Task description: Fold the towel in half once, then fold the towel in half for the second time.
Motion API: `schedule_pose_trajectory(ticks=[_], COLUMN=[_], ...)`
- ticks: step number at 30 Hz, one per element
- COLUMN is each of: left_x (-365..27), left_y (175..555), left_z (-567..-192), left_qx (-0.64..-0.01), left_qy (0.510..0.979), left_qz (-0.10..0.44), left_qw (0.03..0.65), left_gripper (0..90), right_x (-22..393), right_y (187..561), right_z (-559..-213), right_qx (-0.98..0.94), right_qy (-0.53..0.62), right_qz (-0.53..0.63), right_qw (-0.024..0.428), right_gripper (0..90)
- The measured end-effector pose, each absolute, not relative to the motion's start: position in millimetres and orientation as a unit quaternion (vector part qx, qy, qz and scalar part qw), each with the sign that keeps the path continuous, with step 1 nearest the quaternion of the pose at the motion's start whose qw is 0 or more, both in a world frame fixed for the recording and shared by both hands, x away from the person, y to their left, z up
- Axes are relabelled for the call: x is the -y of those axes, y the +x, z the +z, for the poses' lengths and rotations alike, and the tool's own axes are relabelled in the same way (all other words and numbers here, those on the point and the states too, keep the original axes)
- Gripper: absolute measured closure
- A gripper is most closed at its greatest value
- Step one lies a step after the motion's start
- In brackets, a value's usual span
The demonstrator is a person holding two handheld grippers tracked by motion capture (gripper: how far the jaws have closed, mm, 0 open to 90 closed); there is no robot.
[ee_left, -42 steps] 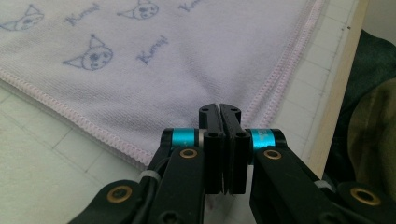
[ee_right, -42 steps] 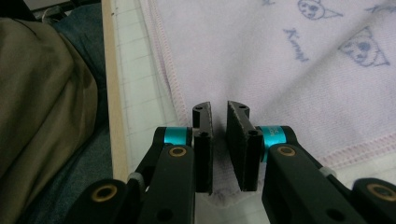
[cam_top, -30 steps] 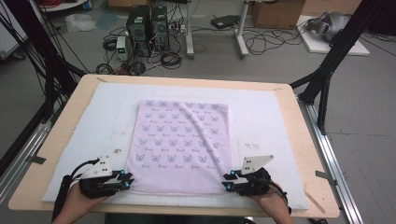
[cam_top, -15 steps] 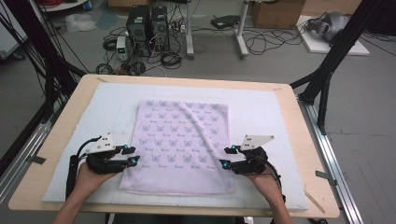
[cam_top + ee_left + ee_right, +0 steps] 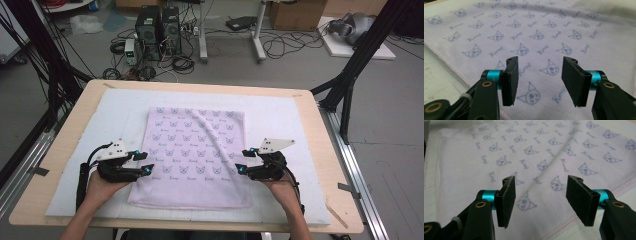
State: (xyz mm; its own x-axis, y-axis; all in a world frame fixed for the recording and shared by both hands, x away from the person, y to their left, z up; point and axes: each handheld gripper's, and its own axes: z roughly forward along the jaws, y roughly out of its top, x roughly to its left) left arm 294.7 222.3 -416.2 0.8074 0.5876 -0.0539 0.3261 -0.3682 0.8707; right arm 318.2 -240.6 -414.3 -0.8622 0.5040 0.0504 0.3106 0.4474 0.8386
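Lab floor at frame top: grey concrete, cable tangles, two black PC towers (image 5: 158,25) upper left, a cardboard box (image 5: 296,13) upper right. Centre: one light wooden tabletop (image 5: 325,165) carrying one white foam mat (image 5: 95,125).

One pale lilac rectangular towel printed with blue cat faces (image 5: 195,155) lies flat on the mat, centre of the high view, with a soft crease running diagonally from its upper middle toward its lower right. Near hem sits toward the bottom of the frame.

Two tools, one per hand. Left tool (image 5: 145,162) at the towel's left edge, lower left of the frame; right tool (image 5: 243,160) at the right edge, lower right. Both point inward over the cloth.

Left tool (image 5: 537,75): released, jaws have just been opening, nothing pinched; cloth lies below the gap. Right tool (image 5: 540,197): same, released, jaws just been opening, gap clear above the towel.

View differences: the gripper views resolve print script and stitched hem; the left gripper view has the hem at lower left, the right gripper view has it at lower right plus a corner upper left. The high view gives the full towel outline and both forearms.
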Motion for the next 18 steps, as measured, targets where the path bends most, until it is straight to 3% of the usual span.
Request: schedule_pose_trajectory(ticks=[18], left_x=[-224.2], left_y=[298.0], left_z=[-419.3], left_qx=[-0.278], left_qy=[0.827], left_qz=[0.136], left_qw=[0.470], left_gripper=[45.7], right_x=[232.7], right_y=[317.7], right_z=[-418.0], right_qx=[-0.857], right_qy=[0.229], right_qz=[0.451], right_qw=[0.100], right_gripper=[39.0])
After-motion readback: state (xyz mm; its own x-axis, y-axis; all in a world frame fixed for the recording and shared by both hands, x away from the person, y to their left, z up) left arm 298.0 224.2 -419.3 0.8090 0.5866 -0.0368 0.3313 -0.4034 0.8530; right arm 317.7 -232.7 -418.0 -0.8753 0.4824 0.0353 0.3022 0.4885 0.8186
